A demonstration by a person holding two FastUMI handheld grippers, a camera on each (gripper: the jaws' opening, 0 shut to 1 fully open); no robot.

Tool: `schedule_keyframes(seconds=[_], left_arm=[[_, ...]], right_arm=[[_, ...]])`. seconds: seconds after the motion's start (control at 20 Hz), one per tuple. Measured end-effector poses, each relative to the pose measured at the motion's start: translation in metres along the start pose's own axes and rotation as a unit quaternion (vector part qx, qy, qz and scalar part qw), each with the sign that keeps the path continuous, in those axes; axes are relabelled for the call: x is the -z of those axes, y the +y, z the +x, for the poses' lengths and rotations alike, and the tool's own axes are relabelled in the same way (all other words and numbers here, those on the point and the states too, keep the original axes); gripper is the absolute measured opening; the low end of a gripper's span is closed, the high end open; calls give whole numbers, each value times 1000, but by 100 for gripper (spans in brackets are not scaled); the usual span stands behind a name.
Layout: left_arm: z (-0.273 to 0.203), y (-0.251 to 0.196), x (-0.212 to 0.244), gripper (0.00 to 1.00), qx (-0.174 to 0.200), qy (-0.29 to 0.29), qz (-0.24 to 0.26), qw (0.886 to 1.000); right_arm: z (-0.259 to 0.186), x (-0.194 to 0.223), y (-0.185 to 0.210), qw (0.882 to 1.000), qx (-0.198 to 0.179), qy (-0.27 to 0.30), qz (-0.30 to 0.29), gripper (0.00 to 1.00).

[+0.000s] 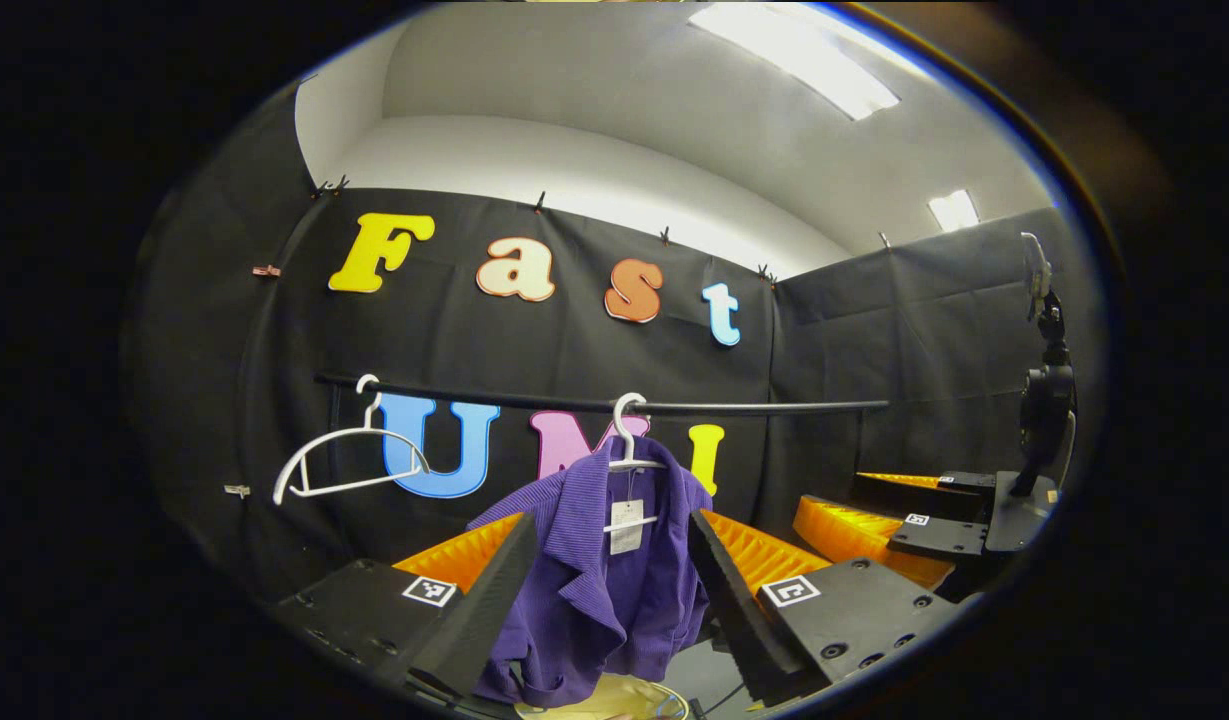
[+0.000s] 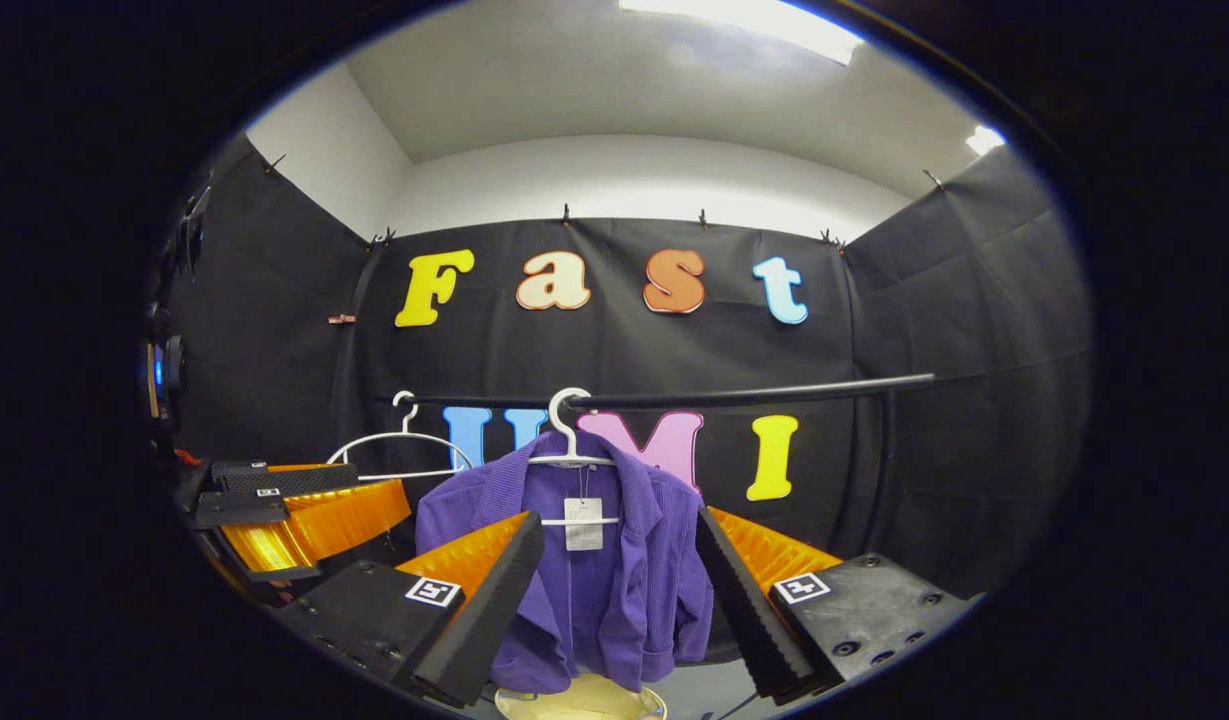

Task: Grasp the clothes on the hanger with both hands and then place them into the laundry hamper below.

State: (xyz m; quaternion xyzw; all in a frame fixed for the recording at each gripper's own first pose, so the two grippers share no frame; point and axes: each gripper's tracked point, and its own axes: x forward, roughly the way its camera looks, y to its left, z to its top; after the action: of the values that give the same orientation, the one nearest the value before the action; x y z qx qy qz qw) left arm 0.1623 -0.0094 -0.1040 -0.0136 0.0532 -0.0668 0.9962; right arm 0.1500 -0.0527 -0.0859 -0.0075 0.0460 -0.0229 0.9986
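Observation:
A purple jacket [image 1: 584, 590] [image 2: 614, 590] hangs on a white hanger [image 1: 629, 455] [image 2: 571, 450] from a black rail [image 1: 754, 408] [image 2: 754, 395], with a paper tag at its collar. Under its hem shows the pale rim of the laundry hamper [image 1: 599, 703] [image 2: 574, 703]. My left gripper [image 1: 610, 520] stands open in front of the jacket, the cloth framed between its spread fingers, apart from them. My right gripper [image 2: 618, 520] is open the same way, also facing the jacket. Each appears off to the side in the other's view: right gripper [image 1: 874, 505], left gripper [image 2: 304, 500].
An empty white hanger [image 1: 344, 465] [image 2: 399, 445] hangs on the rail left of the jacket. A dark camera stand [image 1: 1046, 400] rises by the right wall. Black cloth walls close the booth behind and at both sides.

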Motion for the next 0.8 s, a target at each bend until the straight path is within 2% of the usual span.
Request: schedule_keyframes(seconds=[0.25,0.55,0.8], left_arm=[[39,0,39,95,-28,7,17,999],[77,18,87,95,-82,35,-3,996],[109,23,128,94,-104,74,-24,992]], right_arm=[[48,34,-10,999,-29,17,10,99],[98,79,-17,997,-58,43,0,97],[139,122,-21,995,-68,76,-4,97]])
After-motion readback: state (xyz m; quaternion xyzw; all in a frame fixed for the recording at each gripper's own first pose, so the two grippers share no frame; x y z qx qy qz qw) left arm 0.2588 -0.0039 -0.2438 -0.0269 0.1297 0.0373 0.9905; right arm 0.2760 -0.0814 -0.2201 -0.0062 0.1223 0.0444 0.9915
